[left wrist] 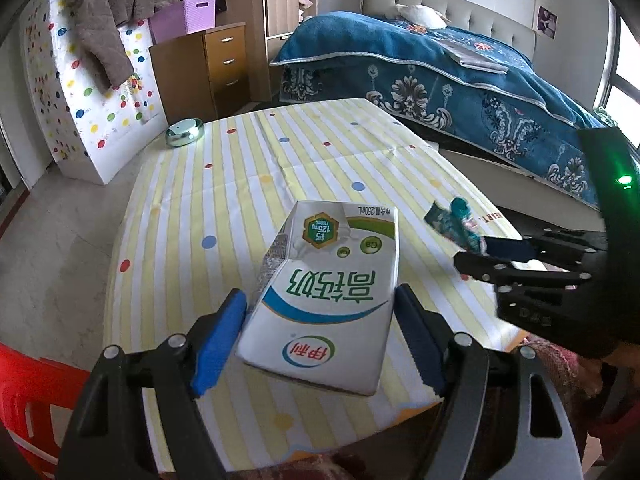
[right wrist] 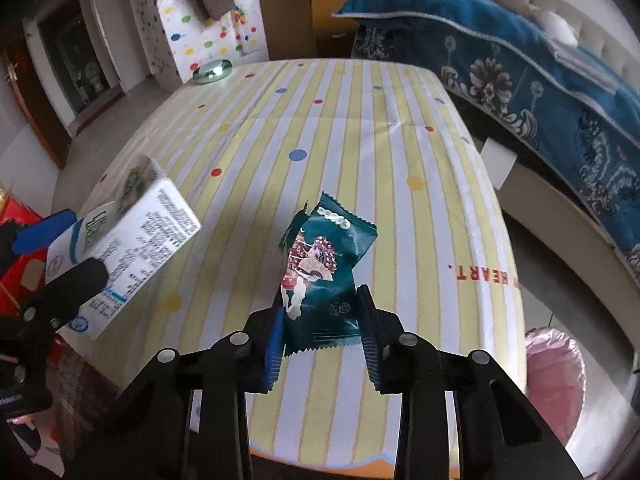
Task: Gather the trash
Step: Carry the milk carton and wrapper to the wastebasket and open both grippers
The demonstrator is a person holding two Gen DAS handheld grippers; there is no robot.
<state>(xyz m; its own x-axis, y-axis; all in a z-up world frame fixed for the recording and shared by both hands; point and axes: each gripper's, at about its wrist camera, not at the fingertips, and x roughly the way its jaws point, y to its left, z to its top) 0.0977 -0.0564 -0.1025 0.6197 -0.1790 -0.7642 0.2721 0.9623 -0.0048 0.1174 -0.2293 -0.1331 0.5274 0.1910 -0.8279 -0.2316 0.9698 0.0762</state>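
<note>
both tongs loaded above striped table

the left gripper (left wrist: 320,336) pinches a white milk carton (left wrist: 328,296) between its blue pads, held over the near edge of the yellow-striped table (right wrist: 360,128). to its right, the right gripper (right wrist: 320,336) clamps a dark green snack wrapper (right wrist: 324,272). a pink-lined trash bin (right wrist: 554,376) stands at the table's near right.

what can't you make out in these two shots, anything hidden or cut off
- Milk carton: its underside is hidden in the left wrist view; the left gripper covers its sides.
- Snack wrapper: in the right wrist view the right gripper hides its lower edges; in the left wrist view it is blurred.
- Pink trash bin: cut off by the table; contents unseen.
</note>
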